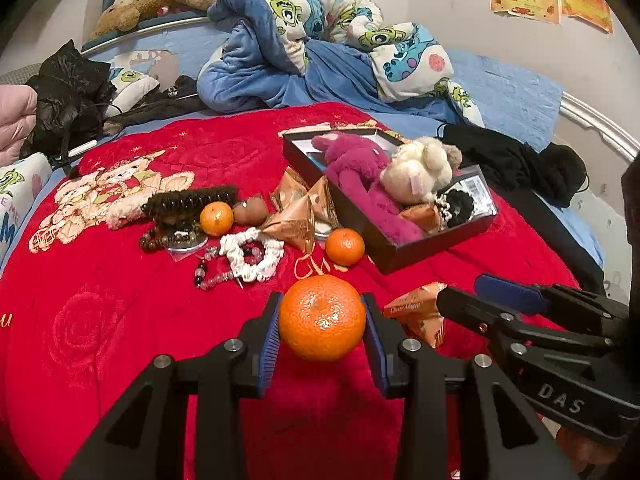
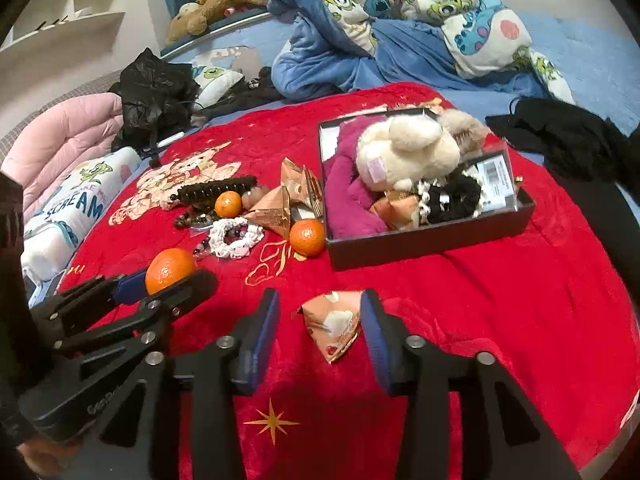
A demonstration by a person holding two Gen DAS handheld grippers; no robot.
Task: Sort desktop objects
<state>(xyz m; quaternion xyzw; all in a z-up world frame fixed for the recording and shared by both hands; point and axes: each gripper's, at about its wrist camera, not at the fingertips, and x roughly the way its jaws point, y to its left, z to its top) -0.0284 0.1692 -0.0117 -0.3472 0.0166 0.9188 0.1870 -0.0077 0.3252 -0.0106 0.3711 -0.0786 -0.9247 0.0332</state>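
Tangerine (image 1: pixel 322 317) clamped between my left gripper's (image 1: pixel 322 322) pads, held above the red blanket (image 1: pixel 120 320). Right gripper (image 2: pixel 320 326) unclenched: orange snack packet (image 2: pixel 334 322) sits between its fingers on the blanket, right pad touching or nearly so. Black box (image 2: pixel 432 246) of plush toys ahead-right; two more tangerines beyond.

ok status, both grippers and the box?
Left gripper shut on tangerine. Right gripper open, orange snack packet between jaws, lying on red blanket. Black box ahead, already crowded with plush toys.
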